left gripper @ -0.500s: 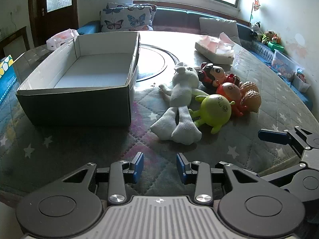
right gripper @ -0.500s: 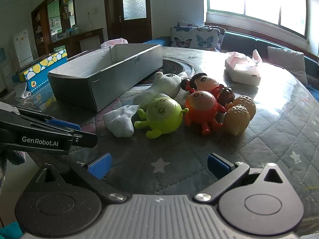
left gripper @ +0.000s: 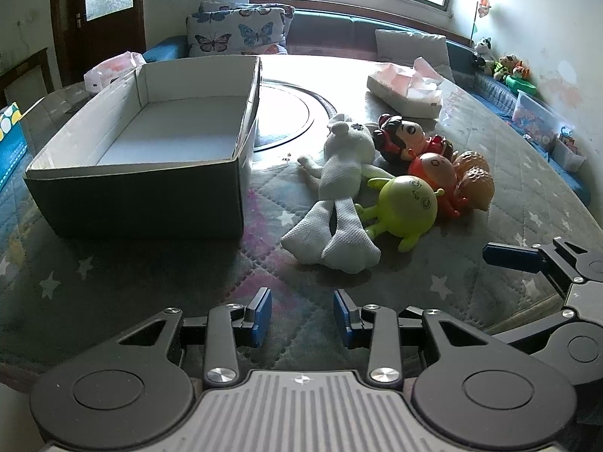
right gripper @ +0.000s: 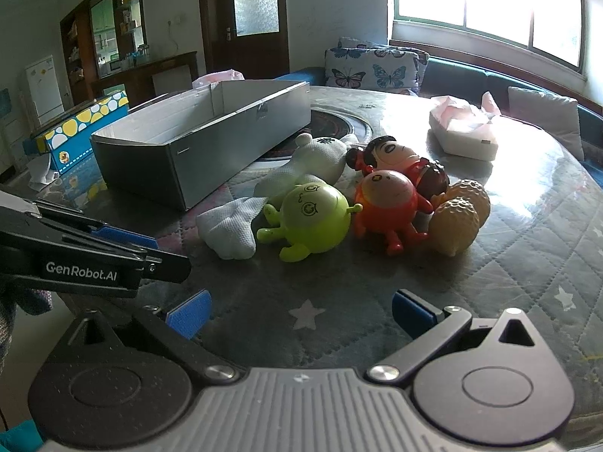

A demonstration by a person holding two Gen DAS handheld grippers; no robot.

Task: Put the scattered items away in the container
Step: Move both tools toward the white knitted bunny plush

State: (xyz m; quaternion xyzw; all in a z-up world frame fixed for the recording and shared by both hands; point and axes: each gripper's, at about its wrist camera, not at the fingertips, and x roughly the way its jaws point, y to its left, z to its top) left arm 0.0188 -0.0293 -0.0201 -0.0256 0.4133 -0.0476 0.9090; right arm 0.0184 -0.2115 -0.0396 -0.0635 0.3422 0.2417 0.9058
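Hovering low over the quilted table, we have both tools ready and nothing in either. Nearest us, the left hand-held gripper shows its blue pads apart with only cloth between them; the right hand-held gripper is spread wide, also bare.

Just ahead lies the pile. The white plush rabbit sprawls closest to the left tool, feet toward us, its body touching the green alien toy. Pressed against that is the red round-headed figure, then the black-haired doll behind, and two tan bumpy balls on the far side.

Beyond and to the left sits the open cardboard box, nothing in it yet, so the tidying has not begun.

Risks, as we judge them: the toys are packed tight, so closing on one may drag or roll a neighbour, and the round ones look likely to roll toward the table edge. The floppy rabbit could snag on the box wall. Both tools sit close together; reaching for the same toy could make them collide.

Farther back, a tissue pack rests on the table.
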